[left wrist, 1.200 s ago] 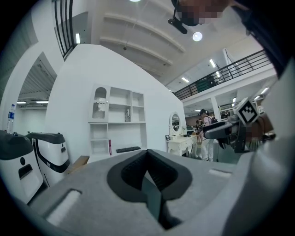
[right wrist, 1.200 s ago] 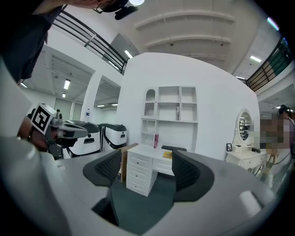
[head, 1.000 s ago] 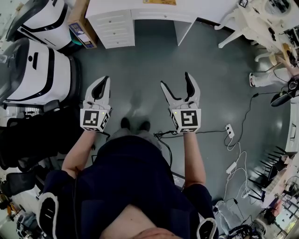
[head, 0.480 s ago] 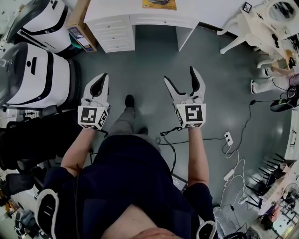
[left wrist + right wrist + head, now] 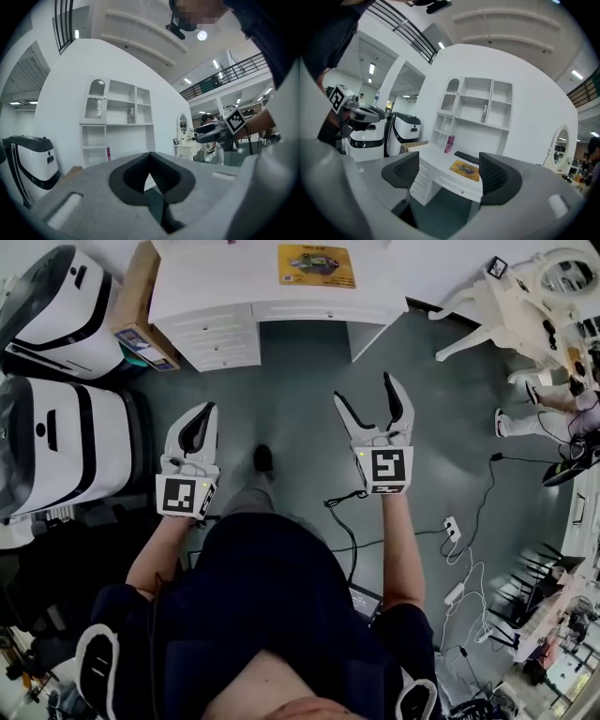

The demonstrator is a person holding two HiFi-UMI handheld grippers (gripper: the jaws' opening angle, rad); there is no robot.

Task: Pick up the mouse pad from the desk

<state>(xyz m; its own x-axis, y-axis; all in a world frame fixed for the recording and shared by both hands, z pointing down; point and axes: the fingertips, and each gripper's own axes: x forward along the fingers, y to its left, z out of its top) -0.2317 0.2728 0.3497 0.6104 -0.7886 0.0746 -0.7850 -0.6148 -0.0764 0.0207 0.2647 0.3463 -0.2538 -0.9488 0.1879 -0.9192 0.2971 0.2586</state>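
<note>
You held your left hand-held gripper [image 5: 210, 409] closed on nothing and your right hand-held gripper [image 5: 365, 390] spread wide, empty, before the bench [image 5: 216, 282] bearing a yellow mouse pad [image 5: 316, 265].

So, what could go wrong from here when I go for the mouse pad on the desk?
1. A black cable lies on the floor near your feet; you could trip on it.
2. The mouse pad lies flat on the desk, so the open right tool may only push it into the keyboard behind it.
</note>
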